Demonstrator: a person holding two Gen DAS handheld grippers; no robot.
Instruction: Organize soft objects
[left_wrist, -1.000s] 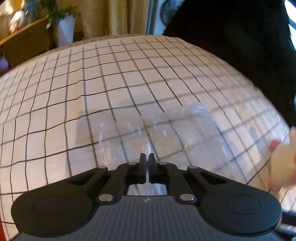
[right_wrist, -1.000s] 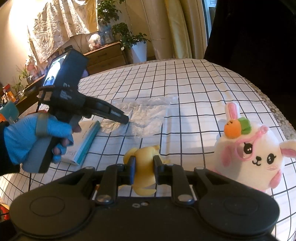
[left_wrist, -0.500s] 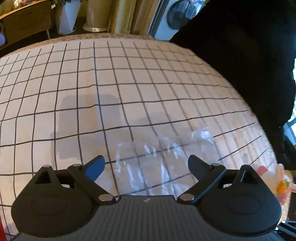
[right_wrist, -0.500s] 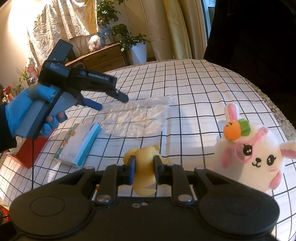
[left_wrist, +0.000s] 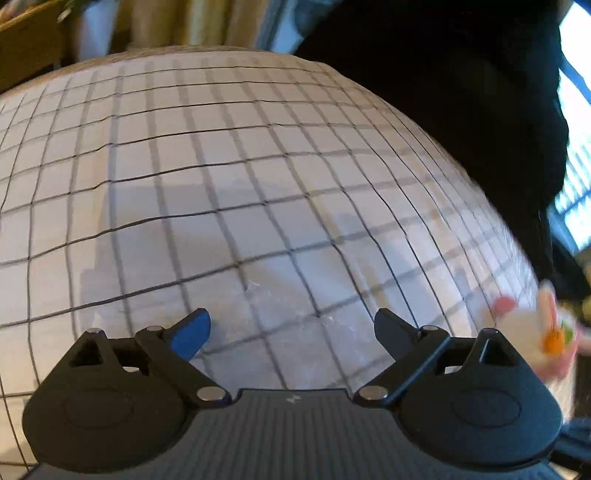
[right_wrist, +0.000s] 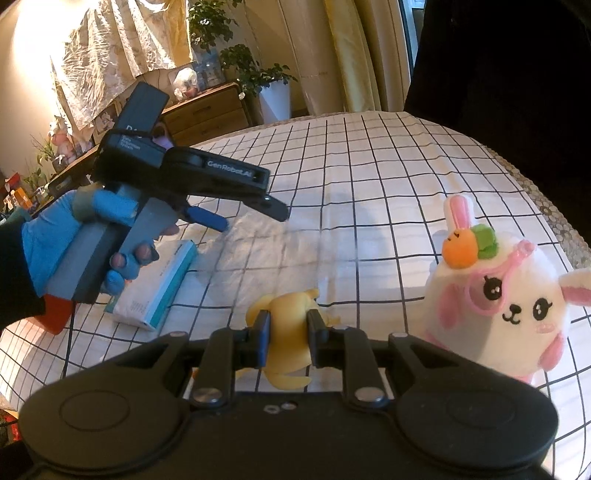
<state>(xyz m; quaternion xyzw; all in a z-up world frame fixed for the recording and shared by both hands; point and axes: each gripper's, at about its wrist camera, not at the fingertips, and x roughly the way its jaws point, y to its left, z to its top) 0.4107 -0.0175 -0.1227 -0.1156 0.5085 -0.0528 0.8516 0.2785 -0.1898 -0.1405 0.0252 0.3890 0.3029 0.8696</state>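
While the right gripper (right_wrist: 287, 338) clamps a yellow plush (right_wrist: 286, 314), the left gripper (left_wrist: 291, 326) hangs wide open, holding nothing. A clear plastic bag (right_wrist: 273, 251) lies flat and unfilled at 12 o'clock from the plush.

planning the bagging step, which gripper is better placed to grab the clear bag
Left. The left gripper hangs open right over the clear plastic bag, while the right gripper is shut on the yellow plush.

Behind your checked table (right_wrist: 388, 166) you have a wooden dresser (right_wrist: 207, 114) against the wall, potted plants (right_wrist: 255, 74) beside it (one in a white pot), pale yellow curtains (right_wrist: 354, 48), and warm light on the wall.
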